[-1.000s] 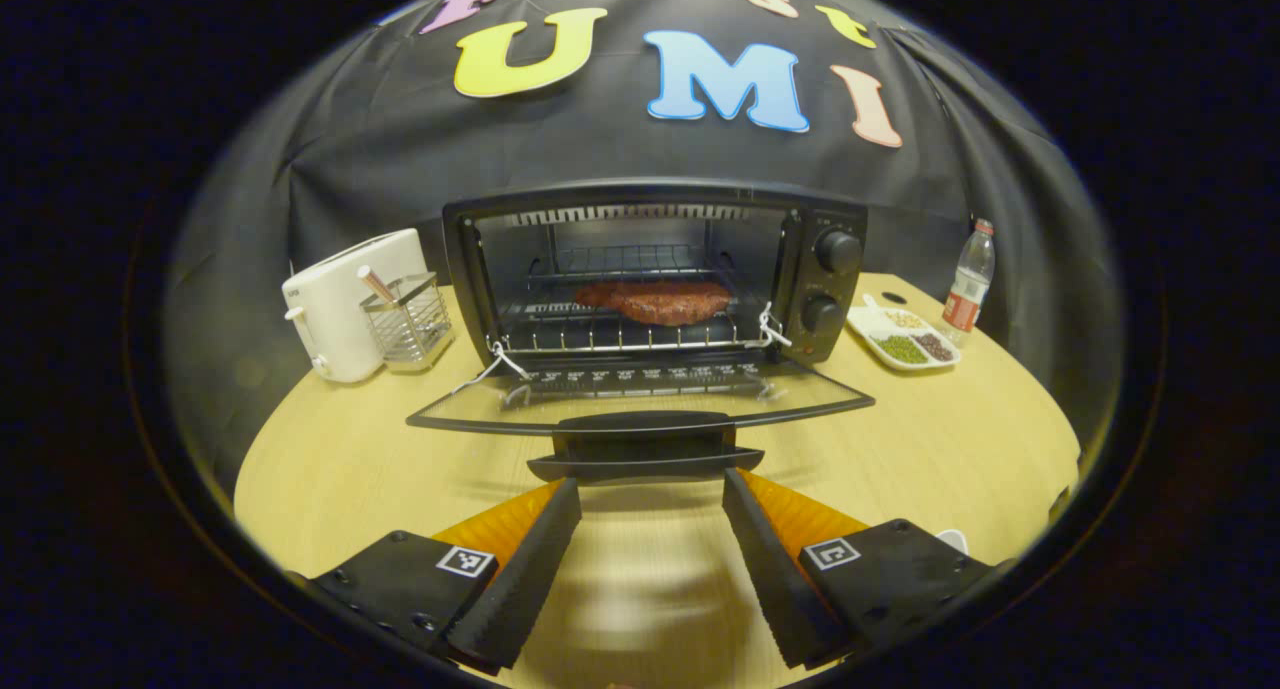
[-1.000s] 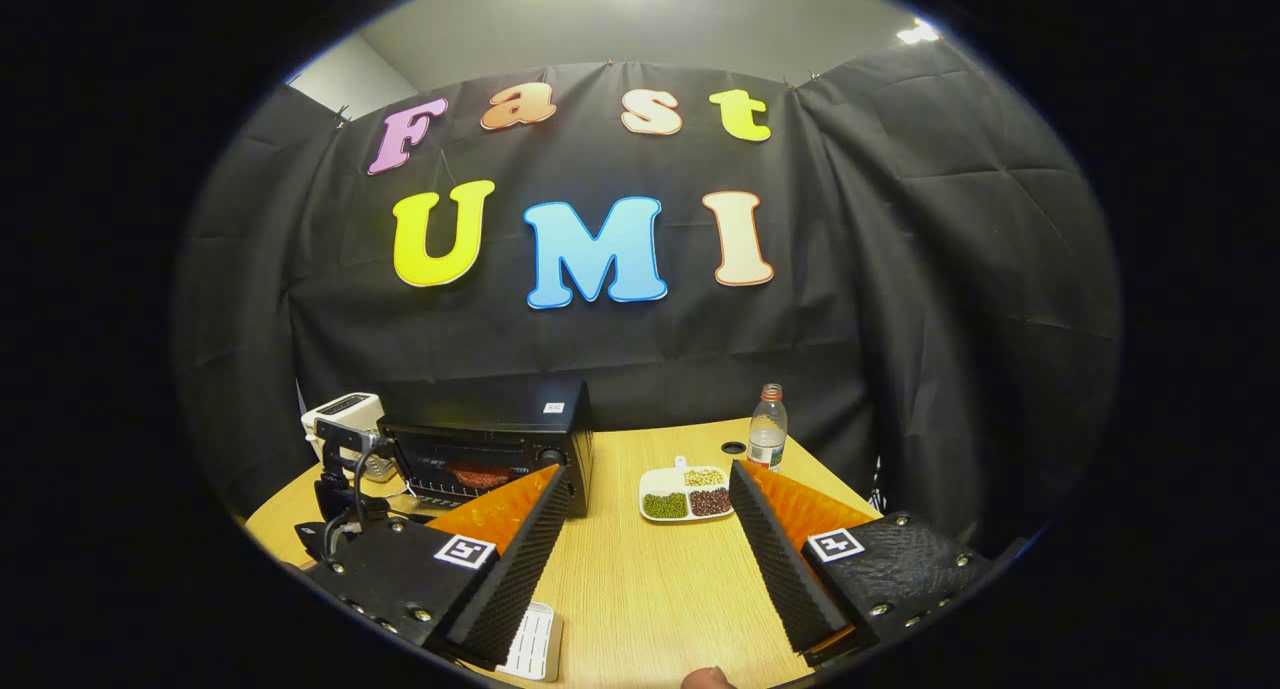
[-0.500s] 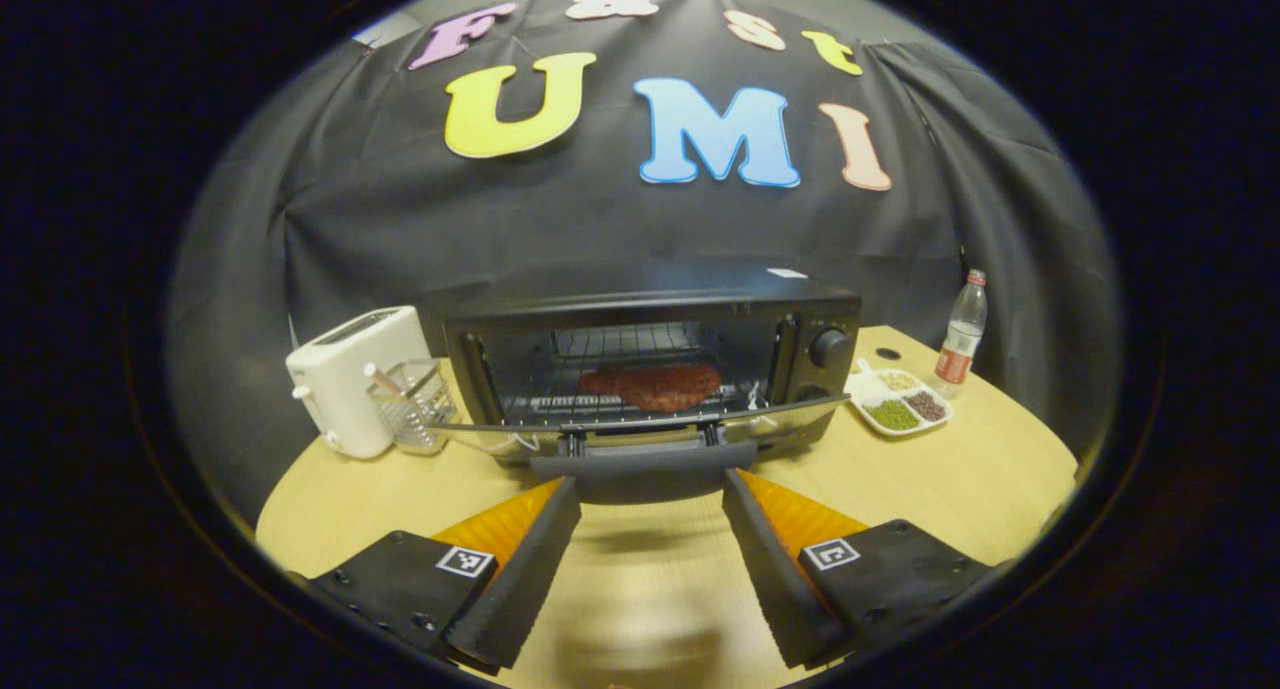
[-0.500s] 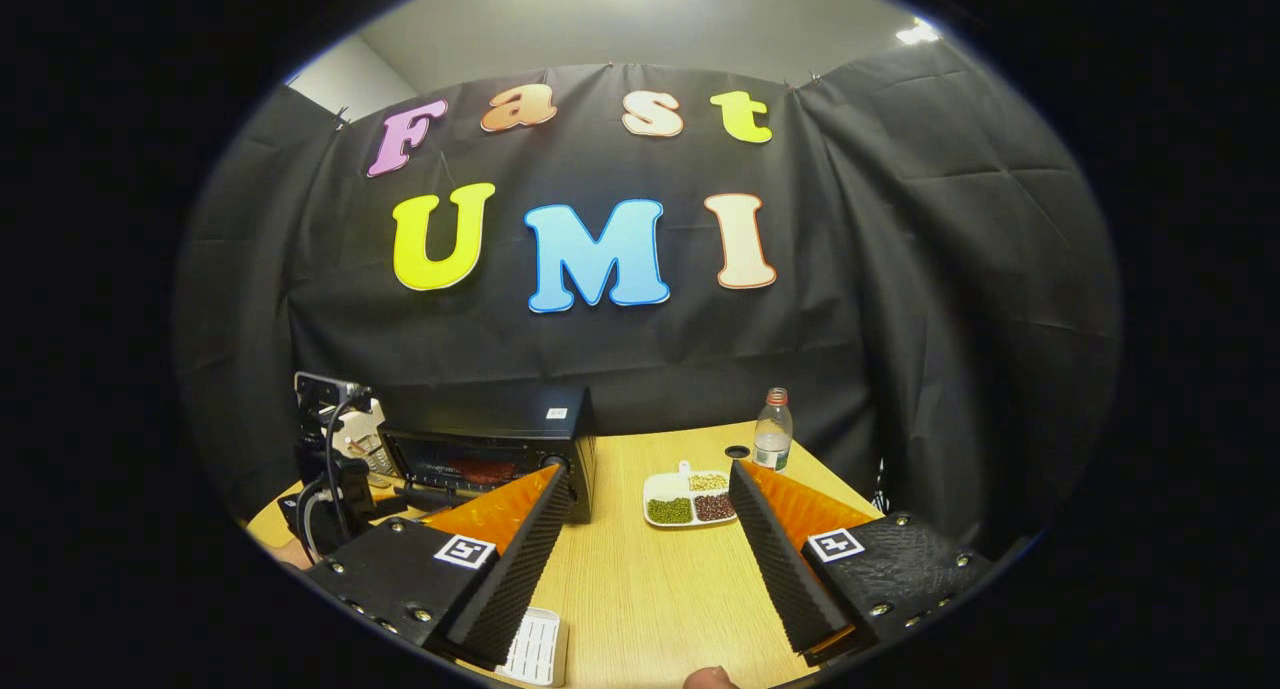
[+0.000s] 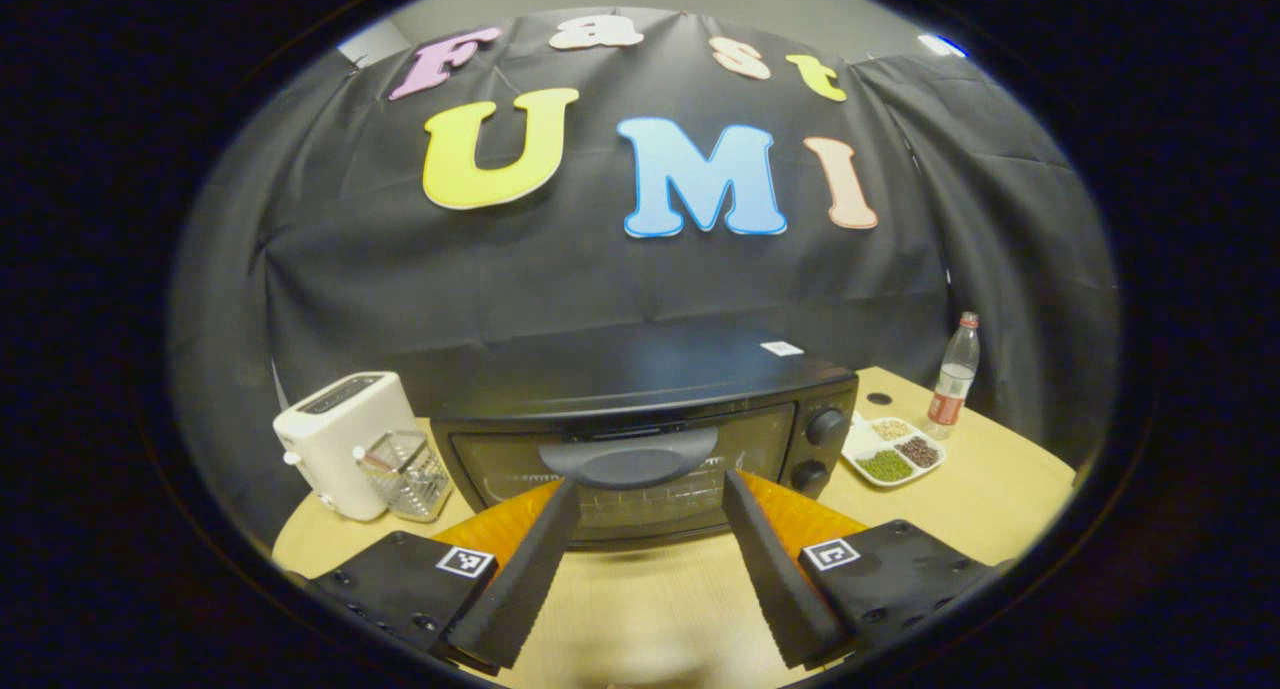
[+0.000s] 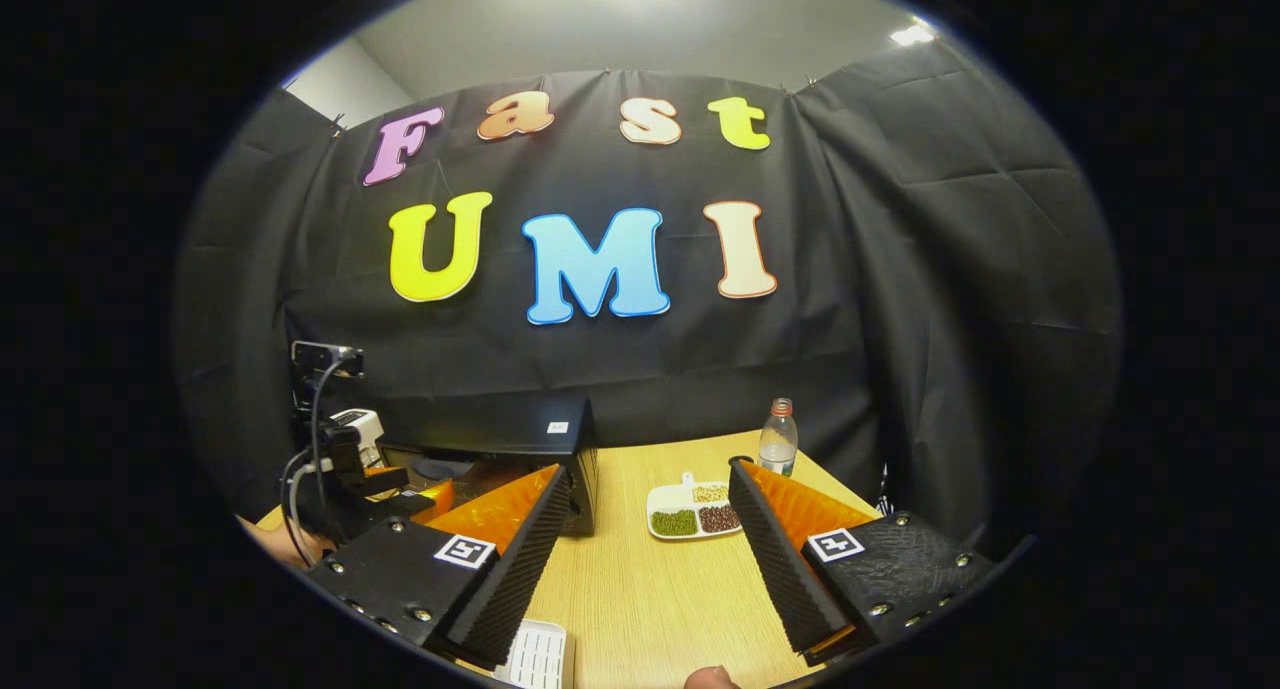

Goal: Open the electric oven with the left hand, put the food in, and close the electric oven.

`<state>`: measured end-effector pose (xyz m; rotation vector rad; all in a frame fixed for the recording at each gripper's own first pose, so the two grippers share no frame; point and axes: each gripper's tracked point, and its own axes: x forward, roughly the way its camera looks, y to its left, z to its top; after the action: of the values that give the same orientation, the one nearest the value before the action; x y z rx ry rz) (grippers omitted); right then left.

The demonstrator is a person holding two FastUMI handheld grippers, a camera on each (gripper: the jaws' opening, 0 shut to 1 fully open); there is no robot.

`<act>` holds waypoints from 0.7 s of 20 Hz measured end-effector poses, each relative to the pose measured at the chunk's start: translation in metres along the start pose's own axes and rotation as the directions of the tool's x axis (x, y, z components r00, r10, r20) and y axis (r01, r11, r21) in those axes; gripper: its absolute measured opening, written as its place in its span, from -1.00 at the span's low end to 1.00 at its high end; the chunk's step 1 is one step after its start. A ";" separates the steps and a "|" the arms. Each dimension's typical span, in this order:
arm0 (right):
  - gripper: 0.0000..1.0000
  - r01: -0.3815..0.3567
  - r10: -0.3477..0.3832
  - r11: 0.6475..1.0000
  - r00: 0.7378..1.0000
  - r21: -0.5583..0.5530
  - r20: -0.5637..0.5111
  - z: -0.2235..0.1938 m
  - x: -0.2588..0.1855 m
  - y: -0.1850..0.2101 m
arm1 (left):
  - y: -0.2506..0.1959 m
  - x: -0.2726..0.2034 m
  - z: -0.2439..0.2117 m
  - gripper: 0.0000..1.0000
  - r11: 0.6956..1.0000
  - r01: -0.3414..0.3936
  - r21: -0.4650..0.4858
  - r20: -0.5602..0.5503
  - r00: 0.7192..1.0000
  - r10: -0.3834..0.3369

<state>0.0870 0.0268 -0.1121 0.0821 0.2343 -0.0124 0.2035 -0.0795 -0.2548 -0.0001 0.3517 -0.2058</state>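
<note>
In the left gripper view, the left gripper (image 5: 645,489) is seen with its jaws spread wide and nothing held between them. Its two black fingers (image 5: 520,569) reach up to either end of the door handle (image 5: 628,461) of the oven (image 5: 640,419); whether the tips touch the handle cannot be told. The oven door is seen shut and upright, its glass dark, and the food behind it cannot be made out. The oven stands on the pale wooden desk (image 5: 980,489), with two knobs (image 5: 826,426) set one above the other at its right side. Just left of the oven a wire basket (image 5: 405,474) is placed, and a white toaster (image 5: 335,439) is found touching or just beside it. To the right of the oven, a white divided dish (image 5: 893,451) with green, brown and pale beans is laid, and a plastic bottle (image 5: 950,379) stands just beyond it near the desk's far edge.

In the right gripper view, the right gripper (image 6: 645,529) is held above the desk (image 6: 650,589) with its jaws wide apart and nothing gripped. A white ridged object (image 6: 538,657) is seen on the desk below the left finger. Farther off, the left gripper (image 6: 340,469) is seen at the oven's (image 6: 520,449) front. The divided dish (image 6: 693,509) and the bottle (image 6: 777,439) are placed well to the right of the oven.
</note>
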 end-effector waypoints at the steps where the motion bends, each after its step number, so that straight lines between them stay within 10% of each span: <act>1: 0.95 -0.004 0.004 1.000 1.000 0.000 0.009 0.004 0.000 -0.001 | -0.001 -0.009 0.012 1.00 1.000 0.002 0.002 0.024 1.000 -0.002; 14: 1.00 -0.072 0.089 0.992 0.981 -0.103 0.173 0.072 -0.056 -0.051 | -0.028 -0.181 0.131 0.82 0.994 -0.101 -0.033 0.228 0.968 0.105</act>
<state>0.0476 -0.0294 -0.0331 -0.0063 0.0532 0.0723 0.0767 -0.0753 -0.0688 -0.0260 0.1222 -0.0974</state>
